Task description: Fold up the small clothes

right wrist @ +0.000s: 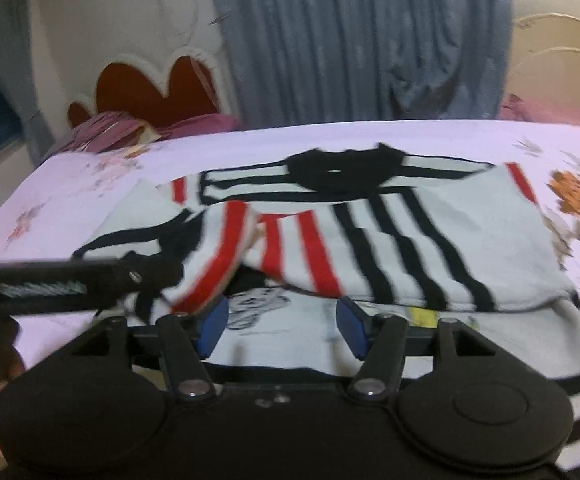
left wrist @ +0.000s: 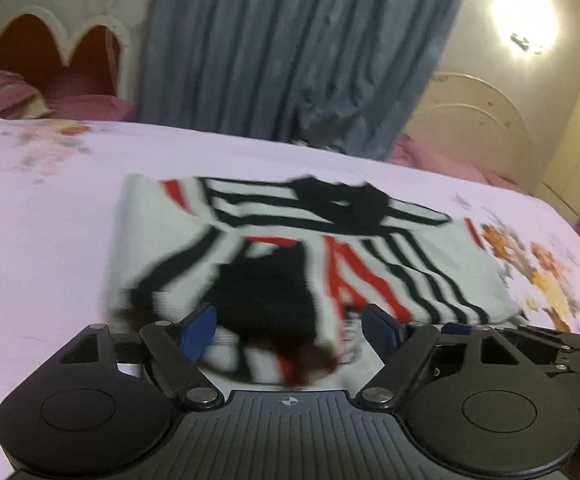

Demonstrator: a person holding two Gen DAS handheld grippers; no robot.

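A small white shirt [left wrist: 441,256] with black and red stripes and a black collar lies partly folded on the pale pink bedsheet [left wrist: 42,240]. It also shows in the right wrist view [right wrist: 469,232], sleeves folded inward. My left gripper [left wrist: 288,328] is open, low over the shirt's near edge, with dark blurred cloth between its blue pads [left wrist: 198,330]. My right gripper [right wrist: 282,326] is open over the shirt's lower printed part, holding nothing. The left gripper's black body [right wrist: 70,280] crosses the right wrist view at left.
The bed carries a floral print [left wrist: 537,264] at the right. Pink pillows [left wrist: 18,94] and a red and white headboard [left wrist: 50,48] lie at the far left. A blue-grey curtain [left wrist: 297,48] hangs behind the bed. A white wardrobe [left wrist: 477,120] stands at right.
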